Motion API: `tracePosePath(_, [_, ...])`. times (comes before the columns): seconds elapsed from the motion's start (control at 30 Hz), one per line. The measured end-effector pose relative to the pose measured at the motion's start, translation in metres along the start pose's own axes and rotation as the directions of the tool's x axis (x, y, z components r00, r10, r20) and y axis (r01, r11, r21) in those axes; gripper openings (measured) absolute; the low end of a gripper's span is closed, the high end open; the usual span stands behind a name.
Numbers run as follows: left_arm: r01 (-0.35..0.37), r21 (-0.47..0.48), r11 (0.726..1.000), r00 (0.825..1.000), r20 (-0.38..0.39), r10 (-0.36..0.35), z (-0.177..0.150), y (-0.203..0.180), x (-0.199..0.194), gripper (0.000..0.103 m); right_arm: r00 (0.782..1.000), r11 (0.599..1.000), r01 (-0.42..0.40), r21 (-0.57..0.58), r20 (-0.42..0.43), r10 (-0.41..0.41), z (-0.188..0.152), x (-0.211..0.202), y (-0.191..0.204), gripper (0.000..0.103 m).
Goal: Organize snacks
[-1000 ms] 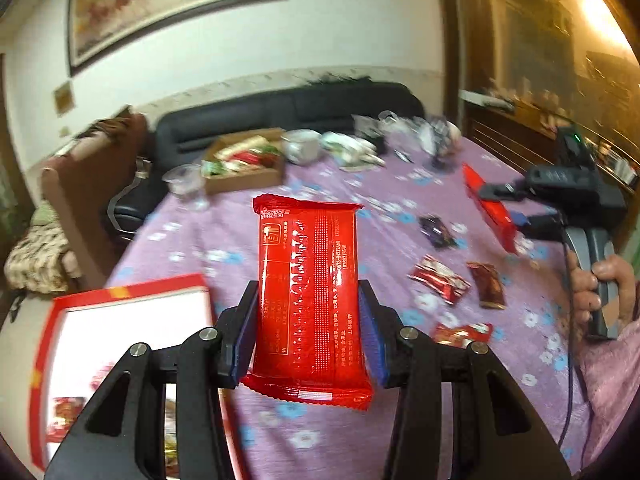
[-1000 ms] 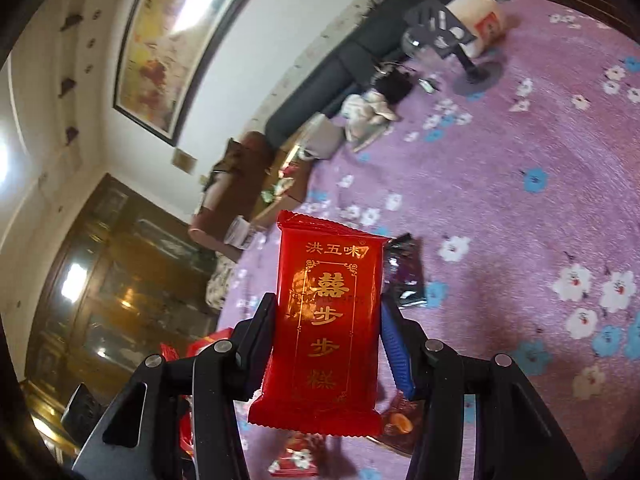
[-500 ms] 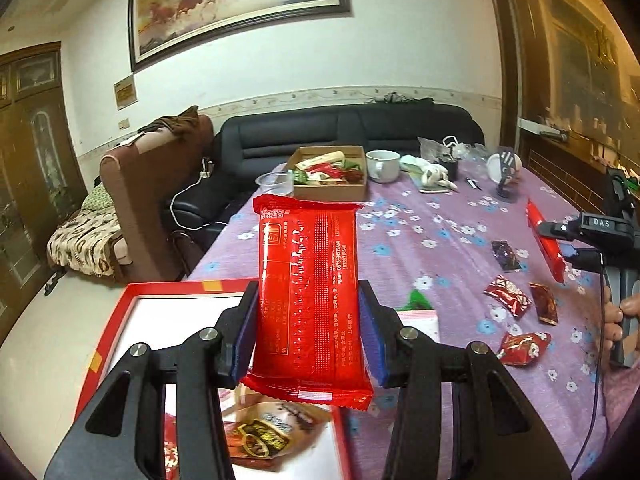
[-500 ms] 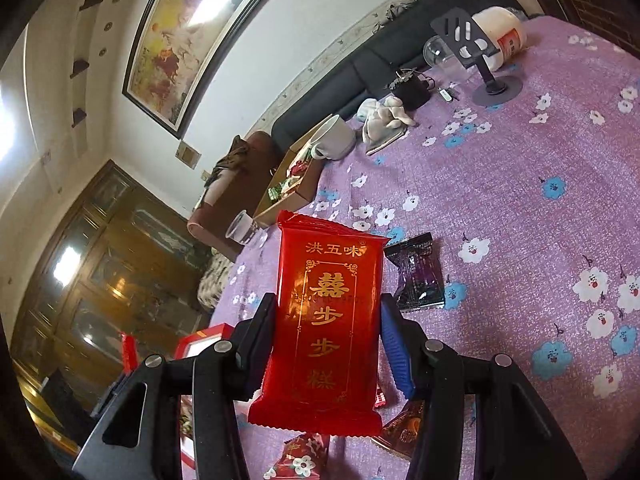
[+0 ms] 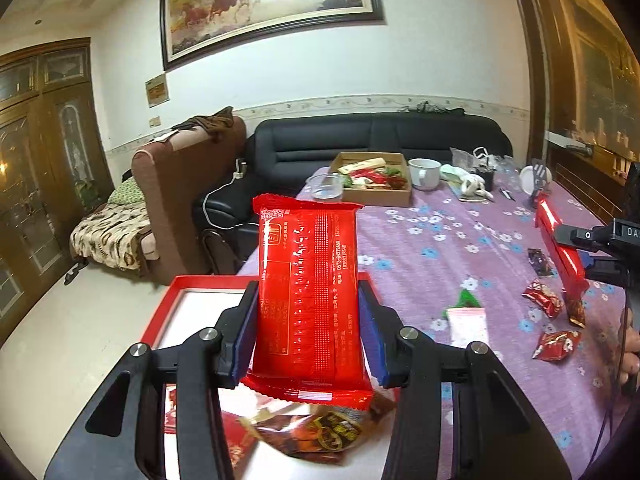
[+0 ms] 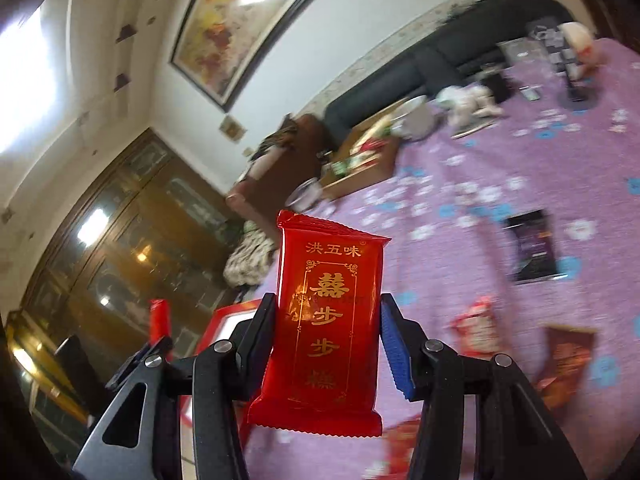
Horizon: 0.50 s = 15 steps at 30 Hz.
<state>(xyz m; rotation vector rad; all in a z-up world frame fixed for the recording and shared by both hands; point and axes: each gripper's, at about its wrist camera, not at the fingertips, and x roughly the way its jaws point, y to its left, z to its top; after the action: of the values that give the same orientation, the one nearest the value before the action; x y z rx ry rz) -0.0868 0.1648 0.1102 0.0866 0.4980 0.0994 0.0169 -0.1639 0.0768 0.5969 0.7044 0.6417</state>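
My left gripper [image 5: 308, 332] is shut on a red snack packet [image 5: 308, 288], held upright with its printed back facing the camera. It hangs over the near corner of a red-rimmed white tray [image 5: 188, 282], where a brown snack packet [image 5: 316, 436] lies. My right gripper [image 6: 328, 344] is shut on a second red packet [image 6: 328, 320] with gold characters, above the purple flowered tablecloth [image 6: 500, 168]. The red tray [image 6: 224, 318] shows to its lower left. In the left wrist view, the right gripper's red packet [image 5: 560, 248] appears edge-on at the right.
Loose snacks lie on the cloth: red packets [image 5: 540, 302] [image 5: 556, 344], a white-pink one [image 5: 468, 320], a dark one [image 6: 534, 246]. A cardboard box [image 5: 376, 196], a cup [image 5: 426, 172] and a glass bowl [image 5: 326, 186] stand at the far end. A hand [image 5: 630, 344] is at the right edge.
Both grippers have swung left with their packets. The red tray has come beneath the left gripper, and its brown packet now shows. The right wrist view has turned toward the tray and is blurred.
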Motion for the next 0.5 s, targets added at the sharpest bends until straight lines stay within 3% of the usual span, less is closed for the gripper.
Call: tracePosePath(0.5, [-0.042,-0.059,0.997,0.999,-0.023,0.041,-0.014,0.040,0.008,0.044,0.971,0.986,-0.145,-0.079,-0.203,0.127,-0.043,0.101,0.086,0.050])
